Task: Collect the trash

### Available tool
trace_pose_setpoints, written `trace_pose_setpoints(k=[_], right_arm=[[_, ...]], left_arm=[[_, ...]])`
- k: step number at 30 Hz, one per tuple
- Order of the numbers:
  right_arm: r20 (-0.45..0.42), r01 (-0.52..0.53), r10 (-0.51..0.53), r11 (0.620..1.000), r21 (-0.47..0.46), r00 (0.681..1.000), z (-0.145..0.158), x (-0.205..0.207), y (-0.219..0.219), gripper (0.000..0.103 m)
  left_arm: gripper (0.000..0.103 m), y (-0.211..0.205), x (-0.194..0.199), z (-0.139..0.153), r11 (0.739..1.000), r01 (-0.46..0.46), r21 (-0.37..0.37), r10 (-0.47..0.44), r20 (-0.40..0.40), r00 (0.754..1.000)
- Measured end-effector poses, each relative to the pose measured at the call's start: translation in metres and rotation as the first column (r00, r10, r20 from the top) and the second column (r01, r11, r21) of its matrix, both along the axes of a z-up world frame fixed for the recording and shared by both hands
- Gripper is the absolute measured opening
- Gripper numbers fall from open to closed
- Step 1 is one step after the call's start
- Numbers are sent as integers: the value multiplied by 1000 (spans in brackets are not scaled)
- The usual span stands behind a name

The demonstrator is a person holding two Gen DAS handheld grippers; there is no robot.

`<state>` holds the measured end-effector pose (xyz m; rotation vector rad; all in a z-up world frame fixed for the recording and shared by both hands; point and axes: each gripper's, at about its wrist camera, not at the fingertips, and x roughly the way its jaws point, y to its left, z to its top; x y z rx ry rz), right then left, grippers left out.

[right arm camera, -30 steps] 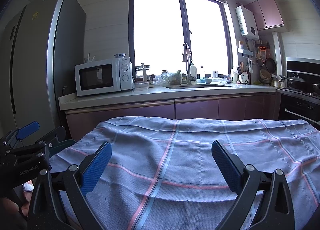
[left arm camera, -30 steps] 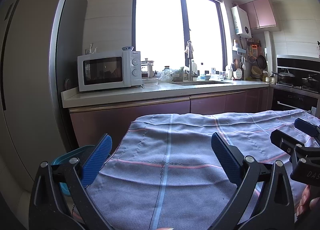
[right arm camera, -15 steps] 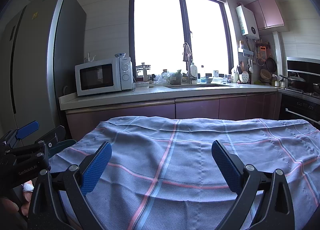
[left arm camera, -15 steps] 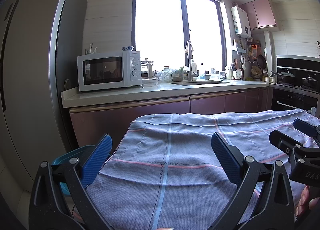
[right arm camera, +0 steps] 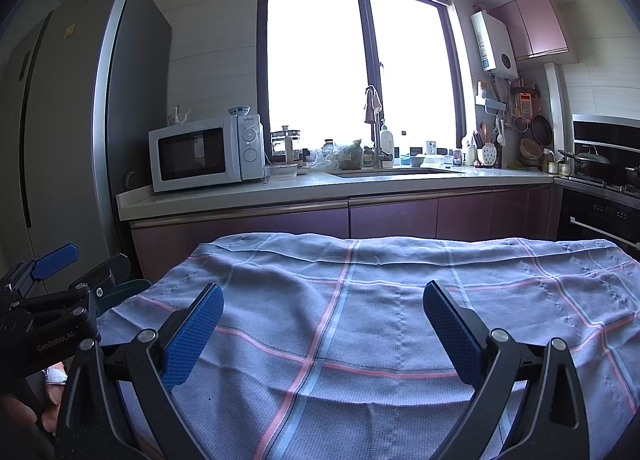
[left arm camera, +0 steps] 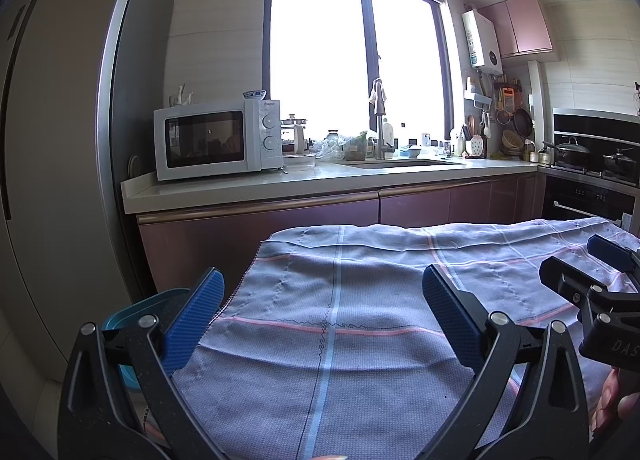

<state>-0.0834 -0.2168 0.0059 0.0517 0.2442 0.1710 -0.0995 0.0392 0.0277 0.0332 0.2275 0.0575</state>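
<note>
both spread wide, left gripper [left arm camera: 322,320] and right gripper [right arm camera: 322,322] hover empty above the checked cloth [right arm camera: 380,320]. no trash shows on the cloth; a teal bin [left arm camera: 132,316] sits off its left edge. scraps likely light, crushable: pinch mid-body.

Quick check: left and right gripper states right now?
Left gripper: open, holding nothing.
Right gripper: open, holding nothing.

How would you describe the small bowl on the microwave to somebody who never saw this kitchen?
Find the tall refrigerator; beside it the white microwave stands on the counter. The bowl sits on its top right corner, white with a blue pattern.
</note>
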Motion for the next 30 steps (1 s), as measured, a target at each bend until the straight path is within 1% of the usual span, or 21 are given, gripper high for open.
trace_pose_setpoints(k=[16, 21, 22, 25, 28, 30], right_arm=[[4, 4, -4, 1000, 1, 1000, 0, 0, -3, 97], [-2, 7, -7, 1000, 8, 1000, -1, 1, -6, 97], [-3, 7, -7, 1000, 10, 1000, -1, 2, -7, 97], [-17, 23, -23, 1000, 9, 1000, -1, 5, -15, 97], [-50, 53, -53, 999, 1, 997, 0, 13, -31, 97], [-106, 64, -63, 998, 3, 992, -2, 24, -47, 97]], left_arm=[[97, -2, 4, -4, 1000, 12, -8, -12, -12, 1000], [97, -9, 11, -5, 1000, 14, 21, -13, -35, 999], [97, -10, 13, -6, 999, 23, 22, -22, -46, 999], [97, -15, 31, -9, 997, 73, 9, -71, -134, 988], [97, -21, 60, -15, 997, 81, 21, -74, -231, 970], [97, -24, 85, -21, 996, 85, 17, -76, -298, 952]])
